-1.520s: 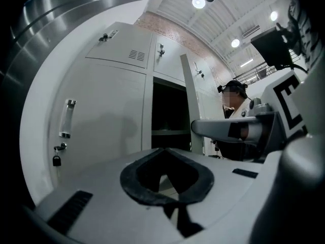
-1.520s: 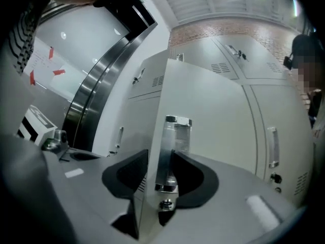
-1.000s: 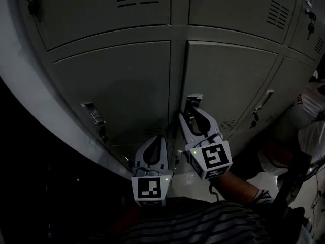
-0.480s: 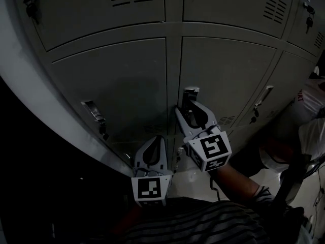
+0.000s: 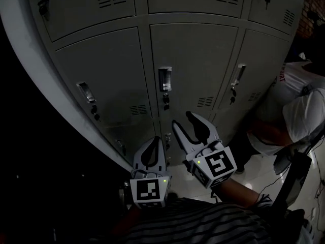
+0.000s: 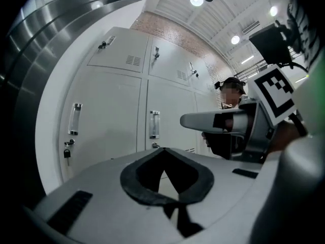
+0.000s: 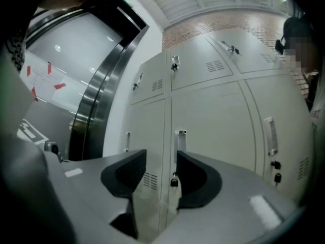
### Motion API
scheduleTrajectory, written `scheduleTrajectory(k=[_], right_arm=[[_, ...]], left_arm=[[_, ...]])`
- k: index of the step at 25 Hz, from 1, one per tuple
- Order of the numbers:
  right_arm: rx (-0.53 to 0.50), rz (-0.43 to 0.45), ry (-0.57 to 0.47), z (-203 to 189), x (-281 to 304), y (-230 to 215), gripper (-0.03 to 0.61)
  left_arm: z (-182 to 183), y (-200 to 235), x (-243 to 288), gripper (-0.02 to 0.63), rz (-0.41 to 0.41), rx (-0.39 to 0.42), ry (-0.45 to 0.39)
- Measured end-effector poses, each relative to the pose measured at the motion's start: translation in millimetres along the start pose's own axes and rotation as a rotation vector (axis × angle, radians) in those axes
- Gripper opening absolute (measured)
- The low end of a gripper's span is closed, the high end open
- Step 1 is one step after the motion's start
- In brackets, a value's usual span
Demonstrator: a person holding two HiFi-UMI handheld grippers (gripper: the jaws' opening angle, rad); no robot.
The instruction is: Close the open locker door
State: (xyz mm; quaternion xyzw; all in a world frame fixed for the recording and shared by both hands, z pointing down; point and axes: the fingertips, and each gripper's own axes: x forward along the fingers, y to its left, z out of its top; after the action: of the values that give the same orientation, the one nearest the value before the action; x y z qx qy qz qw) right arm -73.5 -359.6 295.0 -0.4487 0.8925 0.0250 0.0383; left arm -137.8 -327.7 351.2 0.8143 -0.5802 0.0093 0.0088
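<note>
The grey locker door (image 5: 195, 60) in the middle of the row looks flush with its neighbours; its handle (image 5: 164, 79) has a small lock hanging under it. My right gripper (image 5: 183, 120) hovers in front of and below that handle, apart from it, its jaws opening with nothing between them. In the right gripper view the handle (image 7: 180, 145) shows beyond the gap of the right gripper (image 7: 161, 159). My left gripper (image 5: 155, 141) is held low by the bottom lockers, shut and empty. In the left gripper view, the left gripper (image 6: 161, 150) has its tips together.
Neighbouring doors carry handles at the left (image 5: 85, 91) and right (image 5: 239, 74). A person in white clothes (image 5: 297, 116) crouches at the right beside a dark stand (image 5: 293, 179). A curved steel column (image 6: 30, 85) borders the lockers on the left.
The right gripper was at the middle door's handle; it has drawn back from it and its jaws stand wider. The head view has shifted, so the lockers sit further left. The left gripper stayed put.
</note>
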Motion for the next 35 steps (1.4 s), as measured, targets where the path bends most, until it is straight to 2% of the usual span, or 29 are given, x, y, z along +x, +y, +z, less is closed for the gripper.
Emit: scheduleTrajectory(k=[10, 17, 24, 35], right_arm=[[0.063, -0.016, 0.038, -7.4, -223.8, 39.0, 0.002], [0.082, 0.017, 0.077, -0.8, -339.5, 80.6, 0.0], [0.073, 0.013, 0.065, 18.0, -377.3, 121.5, 0.0], [0.086, 0.005, 0.051, 21.1, -359.7, 194.1, 0.0]], left_arm=[[-12.0, -151.5, -146.5, 0.005, 0.014, 0.01, -0.006], [-17.3, -224.4, -247.1, 0.005, 0.037, 0.019, 0.033], [2.7, -231.5, -299.9, 0.005, 0.035, 0.047, -0.003], [15.7, -186.2, -343.0, 0.005, -0.012, 0.068, -0.014]])
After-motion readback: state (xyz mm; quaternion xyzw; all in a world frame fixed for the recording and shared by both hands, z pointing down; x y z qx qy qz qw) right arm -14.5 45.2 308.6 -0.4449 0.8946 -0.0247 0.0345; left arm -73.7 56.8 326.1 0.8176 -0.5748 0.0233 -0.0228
